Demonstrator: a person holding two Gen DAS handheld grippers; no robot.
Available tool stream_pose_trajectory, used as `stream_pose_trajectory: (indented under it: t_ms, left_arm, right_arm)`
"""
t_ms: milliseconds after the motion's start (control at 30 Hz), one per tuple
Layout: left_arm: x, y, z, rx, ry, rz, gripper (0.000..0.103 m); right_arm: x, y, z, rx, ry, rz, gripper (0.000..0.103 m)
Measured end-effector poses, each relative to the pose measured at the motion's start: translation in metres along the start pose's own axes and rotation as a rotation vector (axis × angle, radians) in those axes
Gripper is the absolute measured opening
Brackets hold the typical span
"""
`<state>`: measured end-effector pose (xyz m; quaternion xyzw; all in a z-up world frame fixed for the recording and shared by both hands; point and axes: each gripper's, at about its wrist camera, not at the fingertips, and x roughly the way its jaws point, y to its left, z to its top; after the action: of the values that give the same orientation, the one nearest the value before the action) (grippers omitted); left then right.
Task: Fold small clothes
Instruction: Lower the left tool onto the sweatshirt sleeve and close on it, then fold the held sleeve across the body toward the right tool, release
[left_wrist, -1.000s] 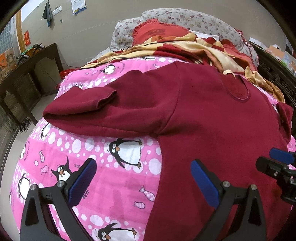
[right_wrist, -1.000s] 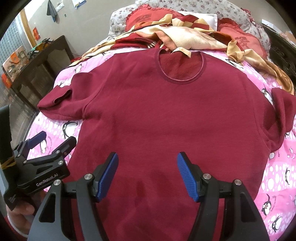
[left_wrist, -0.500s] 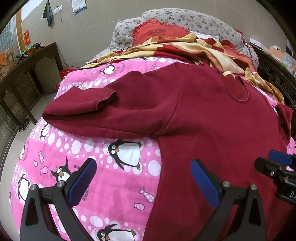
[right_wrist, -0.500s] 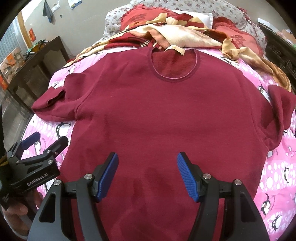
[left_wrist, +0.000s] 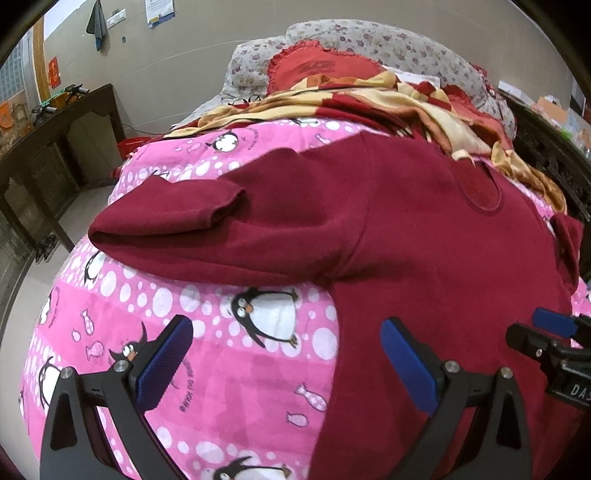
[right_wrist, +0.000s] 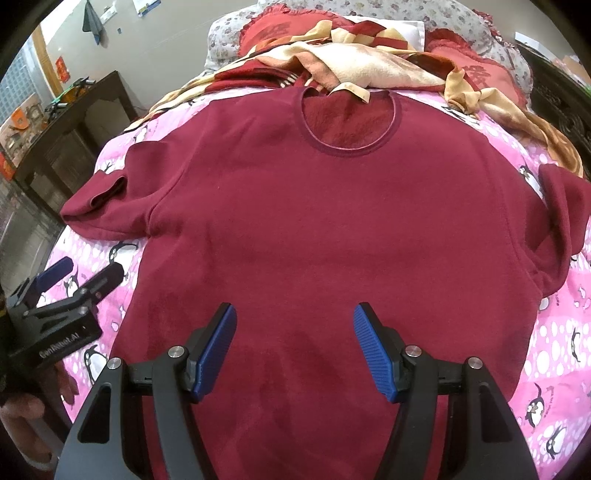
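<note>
Dark red sweatshirt (right_wrist: 332, 229) lies spread flat, front up, on the bed's pink penguin-print quilt (left_wrist: 229, 373). Round neckline (right_wrist: 351, 118) faces the head of the bed; hem end faces the cameras. Left sleeve (left_wrist: 207, 229) extends sideways over the quilt, its cuff doubled back on itself. Right sleeve (right_wrist: 561, 221) is folded in along the body edge, bunched near the right side of the bed.

Left gripper (left_wrist: 291, 362): jaws spread wide, holding nothing. It hangs over the left side seam of the sweatshirt; left blue pad above bare quilt, right blue pad above red fabric. Contact with cloth cannot be told from this view. In the right wrist view the left gripper (right_wrist: 79, 273) sits low at the left edge, beside the sweatshirt's lower left side.

Right gripper (right_wrist: 293, 347): jaws spread wide, holding nothing. It is positioned over the lower middle of the sweatshirt body, both pads above red fabric.

Surroundings: a rumpled red-and-tan blanket (right_wrist: 369, 66) lies just past the collar, one tan corner overlapping the neckline. Behind it, a red ruffled cushion (left_wrist: 321, 70) and floral pillows (left_wrist: 388, 40). A dark wooden cabinet (left_wrist: 48, 155) stands left of the bed against the wall.
</note>
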<state>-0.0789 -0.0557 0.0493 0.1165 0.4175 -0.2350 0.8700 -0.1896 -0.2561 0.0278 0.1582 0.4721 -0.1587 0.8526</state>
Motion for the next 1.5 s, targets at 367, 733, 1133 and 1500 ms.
stream_pose_trajectory:
  t_ms: [367,733,1133,1500]
  left_arm:
    - [0.021,0.068,0.037,-0.011,-0.057,0.148,0.100]
    - [0.069,0.089,0.056,0.090,-0.023,0.197,0.058]
    - [-0.016,0.047,0.080,-0.047,-0.096,-0.186,0.019]
    - [0.011,-0.104,0.037,0.095,0.043,-0.410,0.019]
  right_arm:
    - [0.004,0.001,0.002,0.015,0.009,0.016,0.080]
    - [0.010,0.003,0.004,0.005,0.026,0.013,0.080]
    - [0.004,-0.013,0.014,0.046,-0.010,0.012,0.080]
    - [-0.015,-0.069,0.017,0.169,-0.056,-0.049,0.080]
